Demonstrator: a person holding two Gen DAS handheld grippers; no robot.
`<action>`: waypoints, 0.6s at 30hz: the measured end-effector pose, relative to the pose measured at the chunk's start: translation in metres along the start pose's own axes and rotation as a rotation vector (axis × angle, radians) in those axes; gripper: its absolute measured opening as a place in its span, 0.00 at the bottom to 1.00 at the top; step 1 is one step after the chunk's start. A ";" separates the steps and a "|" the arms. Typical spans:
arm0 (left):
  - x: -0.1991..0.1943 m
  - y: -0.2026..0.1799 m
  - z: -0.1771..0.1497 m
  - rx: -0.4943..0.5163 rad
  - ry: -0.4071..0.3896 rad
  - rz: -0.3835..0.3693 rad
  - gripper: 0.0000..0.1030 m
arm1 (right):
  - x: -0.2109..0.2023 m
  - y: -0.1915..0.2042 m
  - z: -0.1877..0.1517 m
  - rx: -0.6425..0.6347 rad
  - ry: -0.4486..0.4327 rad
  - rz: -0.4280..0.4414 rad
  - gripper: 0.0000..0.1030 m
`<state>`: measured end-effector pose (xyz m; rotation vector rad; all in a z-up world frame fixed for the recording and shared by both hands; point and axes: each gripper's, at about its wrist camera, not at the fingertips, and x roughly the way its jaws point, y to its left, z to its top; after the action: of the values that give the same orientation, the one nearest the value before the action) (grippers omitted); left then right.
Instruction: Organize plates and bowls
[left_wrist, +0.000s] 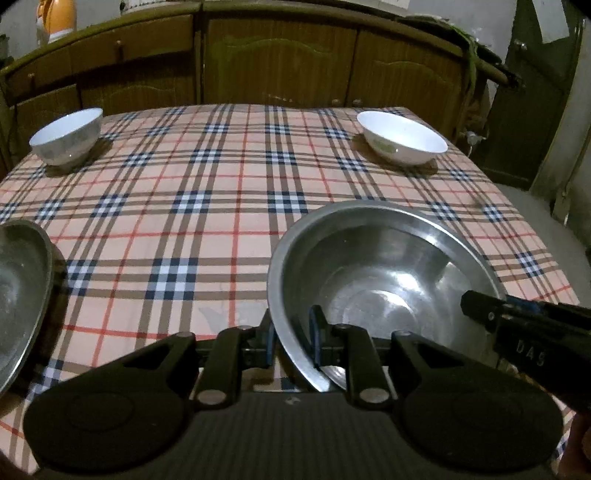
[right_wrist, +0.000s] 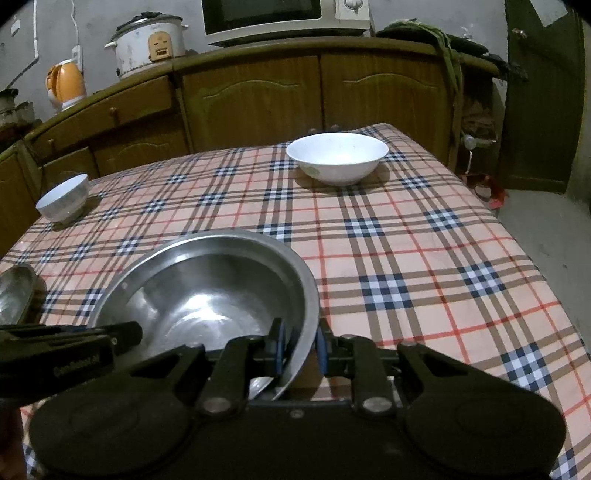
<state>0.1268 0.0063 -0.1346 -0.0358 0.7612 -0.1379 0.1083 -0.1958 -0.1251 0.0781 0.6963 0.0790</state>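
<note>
A large steel bowl stands on the plaid tablecloth near the front; it also shows in the right wrist view. My left gripper straddles its near left rim, one finger inside and one outside. My right gripper straddles its near right rim the same way, and its body shows in the left wrist view. A small white bowl sits far left and a wide white bowl far right. A steel plate lies at the left edge.
The table has a plaid cloth and drops off at the right. Wooden cabinets stand behind it, with a rice cooker, an orange kettle and a microwave on top.
</note>
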 end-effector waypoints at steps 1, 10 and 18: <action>0.000 0.000 0.000 -0.002 0.000 0.000 0.19 | 0.000 0.000 0.000 0.001 0.000 0.000 0.23; -0.002 0.005 0.002 -0.019 -0.003 -0.007 0.23 | -0.005 -0.001 0.004 0.000 -0.025 -0.025 0.28; -0.017 0.012 0.018 -0.011 -0.043 0.006 0.37 | -0.022 -0.014 0.023 0.042 -0.092 -0.038 0.42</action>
<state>0.1280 0.0198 -0.1113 -0.0473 0.7189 -0.1271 0.1070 -0.2134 -0.0950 0.1087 0.6072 0.0244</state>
